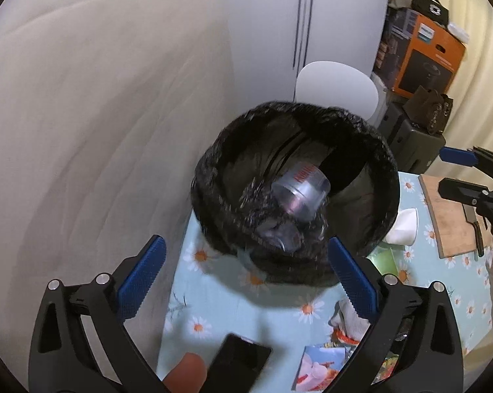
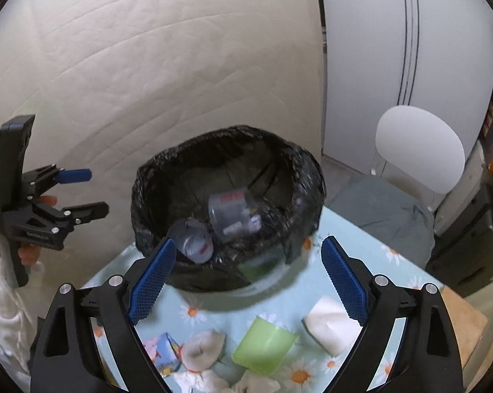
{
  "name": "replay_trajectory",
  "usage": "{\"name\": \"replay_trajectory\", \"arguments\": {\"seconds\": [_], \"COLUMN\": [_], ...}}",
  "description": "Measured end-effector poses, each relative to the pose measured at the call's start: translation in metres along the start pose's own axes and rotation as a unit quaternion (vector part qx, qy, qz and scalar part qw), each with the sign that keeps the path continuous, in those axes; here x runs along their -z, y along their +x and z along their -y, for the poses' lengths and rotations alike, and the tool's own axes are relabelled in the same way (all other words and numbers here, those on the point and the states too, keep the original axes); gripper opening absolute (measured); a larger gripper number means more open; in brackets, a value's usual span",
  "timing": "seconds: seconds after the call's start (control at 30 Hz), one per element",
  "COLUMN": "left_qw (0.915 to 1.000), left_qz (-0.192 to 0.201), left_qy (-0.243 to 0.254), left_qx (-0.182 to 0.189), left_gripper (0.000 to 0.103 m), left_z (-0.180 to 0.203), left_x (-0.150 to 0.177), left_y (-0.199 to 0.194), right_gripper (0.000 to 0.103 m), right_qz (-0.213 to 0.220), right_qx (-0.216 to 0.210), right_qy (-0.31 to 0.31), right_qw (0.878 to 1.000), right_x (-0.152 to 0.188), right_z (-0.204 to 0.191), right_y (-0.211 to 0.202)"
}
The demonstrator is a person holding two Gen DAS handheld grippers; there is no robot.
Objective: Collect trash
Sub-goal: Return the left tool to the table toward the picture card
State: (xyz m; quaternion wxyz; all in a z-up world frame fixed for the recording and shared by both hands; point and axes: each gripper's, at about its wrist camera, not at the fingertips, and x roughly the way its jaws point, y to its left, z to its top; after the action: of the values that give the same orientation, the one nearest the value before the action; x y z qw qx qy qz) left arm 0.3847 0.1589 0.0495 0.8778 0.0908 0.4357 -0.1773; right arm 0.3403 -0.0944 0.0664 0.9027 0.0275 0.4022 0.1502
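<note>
A bin lined with a black bag (image 1: 213, 203) (image 2: 308, 177) stands on the daisy tablecloth (image 1: 272, 308) (image 2: 194, 311). Two clear plastic bottles lie inside it (image 1: 299, 190) (image 2: 233, 213), blurred. My left gripper (image 1: 246, 265) is open and empty, just before the bin's near rim; it also shows in the right wrist view (image 2: 92, 193). My right gripper (image 2: 248, 255) is open and empty above the bin's near edge; it also shows in the left wrist view (image 1: 443, 173). Loose trash lies near: a green cup (image 2: 263, 347), crumpled tissues (image 2: 200, 350), a colourful wrapper (image 1: 321, 366) (image 2: 161, 353).
A white paper roll (image 2: 328, 324) (image 1: 403, 226) lies right of the bin. A wooden cutting board (image 1: 449, 216) with a knife (image 1: 472, 226) is at the right. A black phone (image 1: 240, 360) lies near my thumb. A white chair (image 2: 420, 150) and stacked boxes (image 1: 423, 55) stand beyond the table.
</note>
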Motion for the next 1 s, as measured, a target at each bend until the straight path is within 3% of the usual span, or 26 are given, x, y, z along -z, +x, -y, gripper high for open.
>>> {"name": "replay_trajectory", "arguments": {"seconds": [0.8,1.0], "left_qw": [0.9956,0.9951], "left_qz": [-0.054,-0.063], "left_qy": [-0.054,-0.058], "left_qx": [-0.054,-0.049], "left_gripper": [0.097,0.097], "left_z": [0.035,0.052], "left_x": [0.103,0.124], "left_y": [-0.029,-0.029], "right_gripper": [0.087,0.087], "right_qz": [-0.059,-0.082], "right_qx": [-0.012,-0.019], "right_qy": [-0.005,-0.008], "right_qw": [0.998,0.996], "right_x": [0.083,0.102], "right_z": [0.016,0.017], "right_y": [-0.026,-0.019]}}
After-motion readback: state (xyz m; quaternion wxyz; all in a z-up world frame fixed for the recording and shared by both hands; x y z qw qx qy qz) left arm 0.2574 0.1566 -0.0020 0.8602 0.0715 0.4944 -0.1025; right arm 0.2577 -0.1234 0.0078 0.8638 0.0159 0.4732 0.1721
